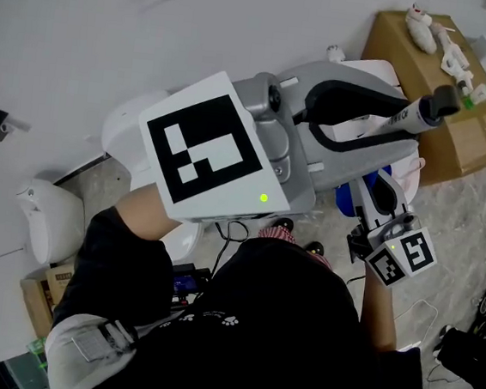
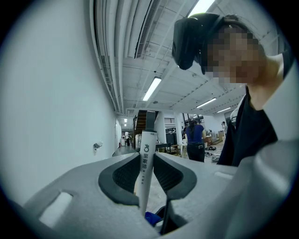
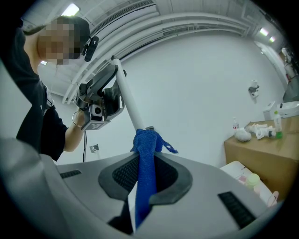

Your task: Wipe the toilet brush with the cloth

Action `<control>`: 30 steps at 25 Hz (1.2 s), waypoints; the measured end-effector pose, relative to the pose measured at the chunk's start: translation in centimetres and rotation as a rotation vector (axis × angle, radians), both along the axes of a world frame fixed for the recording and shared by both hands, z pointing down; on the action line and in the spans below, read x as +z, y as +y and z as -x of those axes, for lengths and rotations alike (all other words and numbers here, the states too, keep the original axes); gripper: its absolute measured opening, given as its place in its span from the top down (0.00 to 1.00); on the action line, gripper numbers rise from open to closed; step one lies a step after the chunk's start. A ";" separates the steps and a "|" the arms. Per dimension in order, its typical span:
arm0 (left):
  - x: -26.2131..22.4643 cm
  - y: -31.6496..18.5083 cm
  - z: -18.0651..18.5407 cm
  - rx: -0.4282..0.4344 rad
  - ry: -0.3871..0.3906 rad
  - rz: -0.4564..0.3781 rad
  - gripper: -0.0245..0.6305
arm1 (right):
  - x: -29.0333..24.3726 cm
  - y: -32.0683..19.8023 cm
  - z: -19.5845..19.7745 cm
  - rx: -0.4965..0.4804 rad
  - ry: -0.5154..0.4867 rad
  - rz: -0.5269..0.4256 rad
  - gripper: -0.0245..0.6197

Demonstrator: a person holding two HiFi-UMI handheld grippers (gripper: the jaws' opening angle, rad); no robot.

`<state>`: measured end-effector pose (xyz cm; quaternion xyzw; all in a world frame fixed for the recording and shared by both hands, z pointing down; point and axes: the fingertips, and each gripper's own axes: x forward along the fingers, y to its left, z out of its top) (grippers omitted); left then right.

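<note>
Plain white wall (image 3: 201,70) behind you, nothing else going on, so it's all about the toilet brush (image 3: 127,95): you've got it up in mid-air, its smooth white plastic tube clamped in your left gripper (image 2: 148,161), which I'd guess is just to stop it wobbling. Your right gripper (image 3: 147,163) is pinched on the cloth (image 3: 145,140), a nubby blue knit bunched round the handle below that grip, ready to slide. Bristle end's hidden. Cardboard box (image 3: 261,149) off to one side.
</note>
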<state>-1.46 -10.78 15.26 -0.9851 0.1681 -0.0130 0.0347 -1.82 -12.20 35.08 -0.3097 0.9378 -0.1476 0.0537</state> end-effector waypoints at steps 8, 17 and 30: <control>-0.4 0.1 -0.6 0.016 0.005 -0.007 0.83 | 0.9 -0.4 -0.5 0.017 0.005 0.016 0.86; -0.9 0.4 -0.2 0.012 0.027 0.003 0.83 | 1.9 -0.3 -0.6 0.041 0.008 0.040 0.86; -1.3 0.4 -1.4 0.029 0.046 0.000 0.83 | 3.4 -0.6 -1.4 0.060 0.025 0.067 0.86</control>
